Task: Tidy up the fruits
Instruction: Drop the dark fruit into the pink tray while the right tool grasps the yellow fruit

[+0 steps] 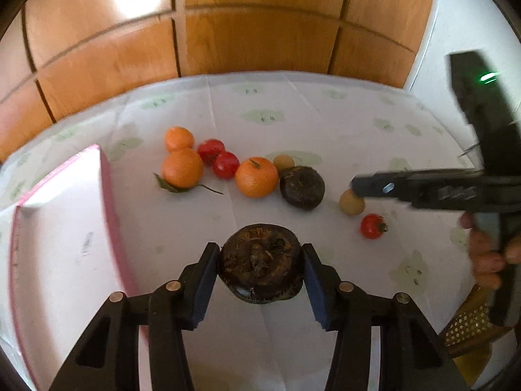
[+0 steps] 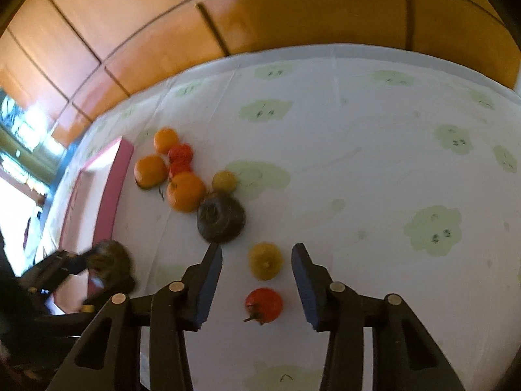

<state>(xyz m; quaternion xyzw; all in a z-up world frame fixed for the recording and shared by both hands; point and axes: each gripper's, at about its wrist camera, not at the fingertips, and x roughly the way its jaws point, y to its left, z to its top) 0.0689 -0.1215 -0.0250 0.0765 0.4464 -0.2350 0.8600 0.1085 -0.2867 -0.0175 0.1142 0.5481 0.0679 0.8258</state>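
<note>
- Left wrist view, nearest: left gripper (image 1: 260, 260) holds a dark brown round fruit (image 1: 260, 262); both blue pads press its sides, just above the white cloth w/ green prints (image 1: 260, 110).
- Left of it: pink-edged white box (image 1: 65, 228), its wall near the left finger.
- Farther on the cloth, a row L to R: two oranges (image 1: 180, 156) touching, one w/ a leaf; two red tomatoes (image 1: 219, 158) just beside them; a third orange (image 1: 256, 177); a small yellow fruit (image 1: 283, 162) behind it; a second dark brown fruit (image 1: 302, 187) touching that orange.
- Right side: right gripper (image 1: 358, 190) comes in from the right edge, its tip over a yellow round fruit (image 1: 351, 203); a lone red tomato (image 1: 373, 226) lies near that, closer to the camera. A hand (image 1: 488, 257) grips the handle.
- Far: wooden panel wall (image 1: 260, 32).
- Right wrist view, nearest: right gripper (image 2: 257, 260) tongs fairly narrow but not touching anything; yellow fruit (image 2: 265, 260) sits between the fingers w/ gaps on both sides; red tomato (image 2: 263, 304) lies nearer, also between them.
- Beyond the left finger: dark fruit (image 2: 221, 218), then the oranges and tomatoes cluster (image 2: 176, 169), blurred.
- Far left: pink box (image 2: 110, 189); left gripper (image 2: 97, 267) w/ its dark fruit, blurred, beside the box wall.
</note>
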